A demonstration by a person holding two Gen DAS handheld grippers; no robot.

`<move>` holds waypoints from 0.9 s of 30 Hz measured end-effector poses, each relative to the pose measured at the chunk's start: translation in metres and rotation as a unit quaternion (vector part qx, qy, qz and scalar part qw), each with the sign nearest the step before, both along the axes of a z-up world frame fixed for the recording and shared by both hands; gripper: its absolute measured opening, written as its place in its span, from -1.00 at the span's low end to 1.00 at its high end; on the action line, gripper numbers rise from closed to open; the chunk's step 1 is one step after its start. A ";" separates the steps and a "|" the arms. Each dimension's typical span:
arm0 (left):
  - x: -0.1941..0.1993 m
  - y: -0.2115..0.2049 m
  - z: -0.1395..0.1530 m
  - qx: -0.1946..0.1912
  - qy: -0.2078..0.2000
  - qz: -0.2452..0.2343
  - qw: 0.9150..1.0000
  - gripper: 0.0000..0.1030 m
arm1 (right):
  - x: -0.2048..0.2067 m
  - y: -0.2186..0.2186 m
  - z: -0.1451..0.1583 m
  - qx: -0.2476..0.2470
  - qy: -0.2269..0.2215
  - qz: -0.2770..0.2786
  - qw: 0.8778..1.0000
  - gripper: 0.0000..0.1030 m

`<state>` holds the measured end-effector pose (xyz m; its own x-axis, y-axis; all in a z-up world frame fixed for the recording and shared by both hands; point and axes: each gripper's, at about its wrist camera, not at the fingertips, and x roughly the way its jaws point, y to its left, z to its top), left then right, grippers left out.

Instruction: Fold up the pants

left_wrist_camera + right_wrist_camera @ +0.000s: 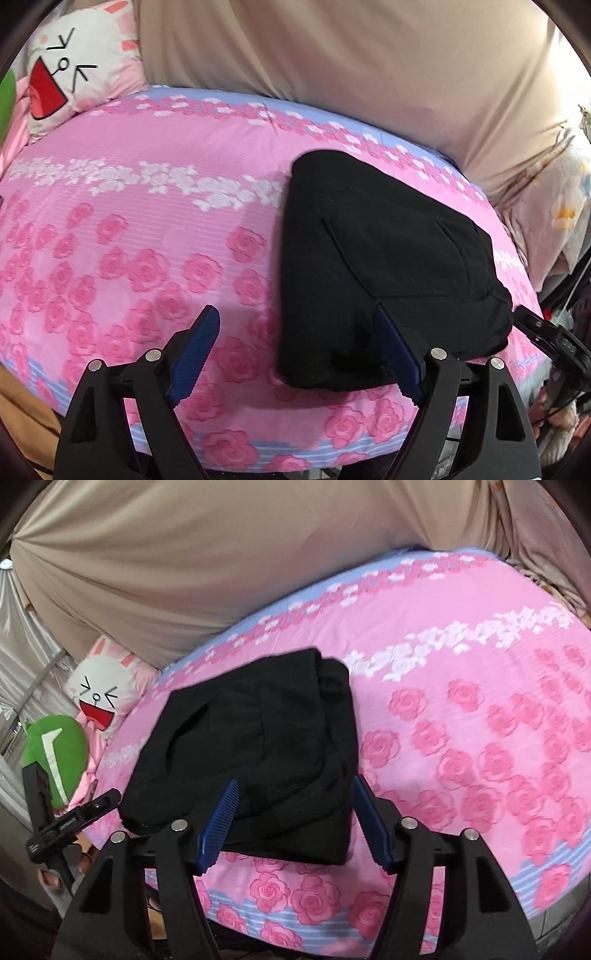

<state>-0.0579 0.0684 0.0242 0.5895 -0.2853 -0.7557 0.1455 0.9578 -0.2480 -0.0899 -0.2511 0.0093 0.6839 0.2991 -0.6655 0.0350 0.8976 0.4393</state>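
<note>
The black pants (384, 258) lie folded into a compact bundle on the pink rose-print bed cover (147, 221), near its front edge. My left gripper (295, 321) is open and empty, above the cover just left of the bundle's near corner. In the right wrist view the folded pants (251, 738) lie straight ahead. My right gripper (293, 788) is open and empty, its blue fingers spread above the bundle's near edge. The other gripper (70, 821) shows at the left there, and the right one (550, 339) shows at the right of the left wrist view.
A white bunny-face pillow (74, 66) and a green plush (59, 753) lie at one end of the bed. A beige curtain (184, 561) hangs behind the bed. A patterned blanket (554, 206) lies at the other end. The bed's front edge (332, 923) runs just below the grippers.
</note>
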 end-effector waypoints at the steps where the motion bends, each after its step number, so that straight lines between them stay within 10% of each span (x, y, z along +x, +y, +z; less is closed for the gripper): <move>1: 0.000 -0.002 -0.001 0.001 0.001 -0.002 1.000 0.59 | 0.001 0.004 0.000 -0.002 -0.002 0.001 1.000 0.19; 14: -0.028 -0.080 0.037 0.021 -0.079 -0.132 0.988 0.69 | 0.000 0.019 0.021 -0.067 -0.031 0.016 0.997 0.06; 19: -0.027 -0.121 0.028 0.042 -0.075 -0.181 0.980 0.69 | 0.016 0.017 0.020 -0.066 -0.030 0.039 0.997 -0.88; 27: -0.019 -0.181 0.013 0.086 -0.075 -0.236 0.965 0.69 | 0.033 0.026 0.055 -0.020 -0.072 0.103 0.992 -0.95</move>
